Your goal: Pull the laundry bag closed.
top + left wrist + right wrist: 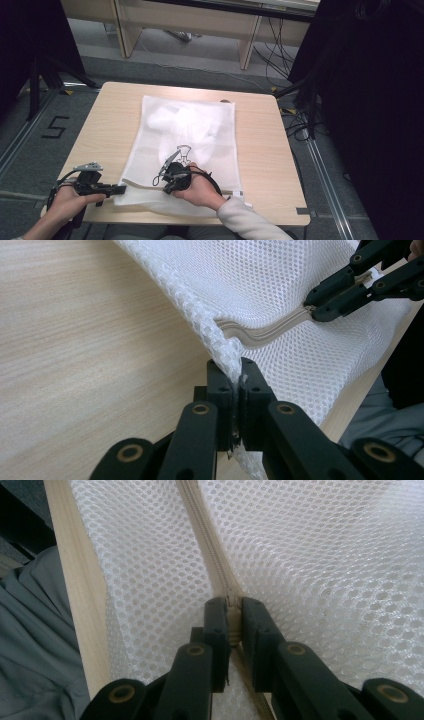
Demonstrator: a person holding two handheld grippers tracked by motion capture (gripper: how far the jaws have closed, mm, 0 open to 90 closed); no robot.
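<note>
A: What carries the white mesh laundry bag (187, 145)?

B: A pale wooden table (260, 145) on grey floor (30, 150), cables behind.

A: Closer in?

B: The left tool (236, 377) clamps the bag's near-left corner; the right tool (234, 615) pinches its beige zipper (207, 555).

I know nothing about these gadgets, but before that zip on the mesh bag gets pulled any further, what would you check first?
1. Left hand-held gripper clamped on the corner of the mesh bag: ok, the jaws are shut on the netting.
2. Right hand-held gripper gripping the zip slider: ok, the jaws are shut with the slider between them.
3. Zip lying straight: not ok, it waves between the two grippers.
4. Bag fully on the table: not ok, its near edge hangs over the table edge.
5. White contents away from the zip: ok, they lie at the bag's far end.
6. Which way the slider must go: cannot tell.
</note>
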